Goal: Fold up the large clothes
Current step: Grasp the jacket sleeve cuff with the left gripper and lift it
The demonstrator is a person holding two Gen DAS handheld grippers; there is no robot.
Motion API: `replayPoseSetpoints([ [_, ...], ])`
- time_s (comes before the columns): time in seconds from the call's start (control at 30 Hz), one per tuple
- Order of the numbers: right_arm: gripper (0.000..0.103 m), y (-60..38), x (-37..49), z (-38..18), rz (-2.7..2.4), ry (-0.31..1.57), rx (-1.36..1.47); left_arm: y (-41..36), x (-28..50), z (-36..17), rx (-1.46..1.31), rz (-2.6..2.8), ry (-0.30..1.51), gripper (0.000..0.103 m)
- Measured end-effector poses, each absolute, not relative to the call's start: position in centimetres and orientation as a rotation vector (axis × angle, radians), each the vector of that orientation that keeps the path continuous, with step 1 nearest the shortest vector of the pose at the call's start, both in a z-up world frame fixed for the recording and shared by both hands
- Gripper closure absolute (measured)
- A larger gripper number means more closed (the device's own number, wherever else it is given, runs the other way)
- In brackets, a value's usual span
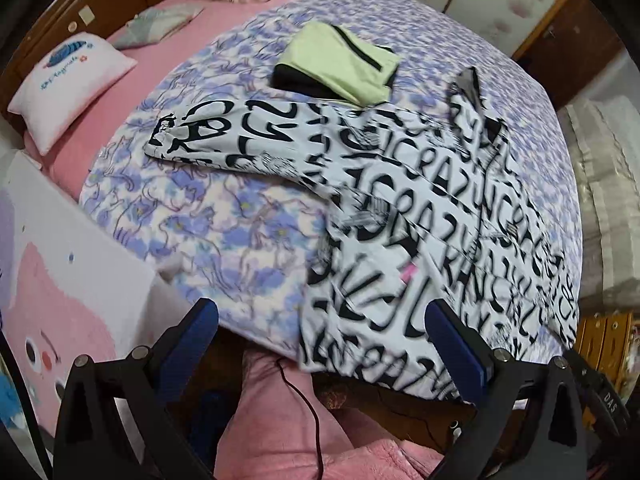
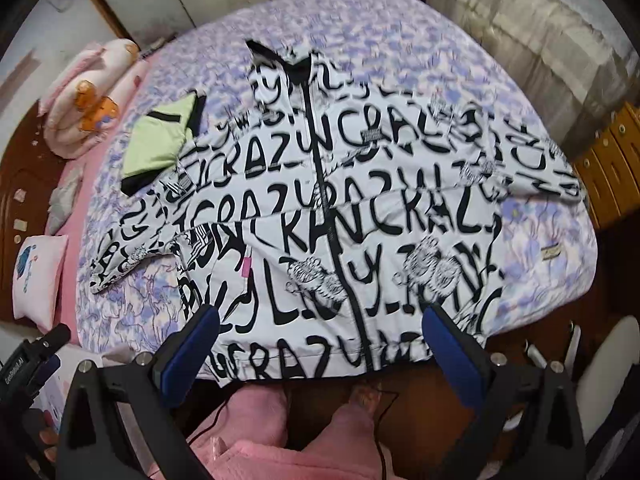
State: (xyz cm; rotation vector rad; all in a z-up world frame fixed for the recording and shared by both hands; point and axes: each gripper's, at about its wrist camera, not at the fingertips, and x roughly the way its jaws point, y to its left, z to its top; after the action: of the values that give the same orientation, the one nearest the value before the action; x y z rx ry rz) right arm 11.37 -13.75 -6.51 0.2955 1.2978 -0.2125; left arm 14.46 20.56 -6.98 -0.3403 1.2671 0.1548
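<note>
A large white jacket (image 2: 328,208) with black lettering lies spread flat, front up, on the bed, its black zipper running down the middle and its sleeves out to both sides. It also shows in the left wrist view (image 1: 420,216), with the left sleeve stretching toward the pillows. My left gripper (image 1: 320,344) is open and empty, hovering at the bed's near edge by the jacket's lower left hem. My right gripper (image 2: 320,344) is open and empty, just above the jacket's hem near the zipper's bottom end.
A folded light-green and black garment (image 1: 340,64) lies on the purple floral bedspread (image 1: 224,232) beyond the jacket, touching its upper part. Pink pillows (image 1: 68,84) and a rolled blanket (image 2: 84,100) sit at the headboard. Pink-clad legs (image 2: 304,440) stand below the grippers. A wardrobe stands behind the bed.
</note>
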Motion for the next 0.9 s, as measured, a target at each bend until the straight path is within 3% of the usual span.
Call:
replayPoseSetpoints([
  [0.27,0.002,-7.5,16.8,-9.7,-0.359,1.473,0.338,33.2,22.5,-12.7,-0.371,0.289,1.338,0.001],
  [0.6,0.002,0.9,24.1,-14.1,-0.437,1.648,0.284,46.9,27.7,-25.0,-0.632,0.369,1.489,0.001],
  [0.9,0.002,7.7,28.0,-19.9,-0.355,1.762,0.218,53.5,30.2,-33.1,-0.898,0.445,1.41,0.001],
])
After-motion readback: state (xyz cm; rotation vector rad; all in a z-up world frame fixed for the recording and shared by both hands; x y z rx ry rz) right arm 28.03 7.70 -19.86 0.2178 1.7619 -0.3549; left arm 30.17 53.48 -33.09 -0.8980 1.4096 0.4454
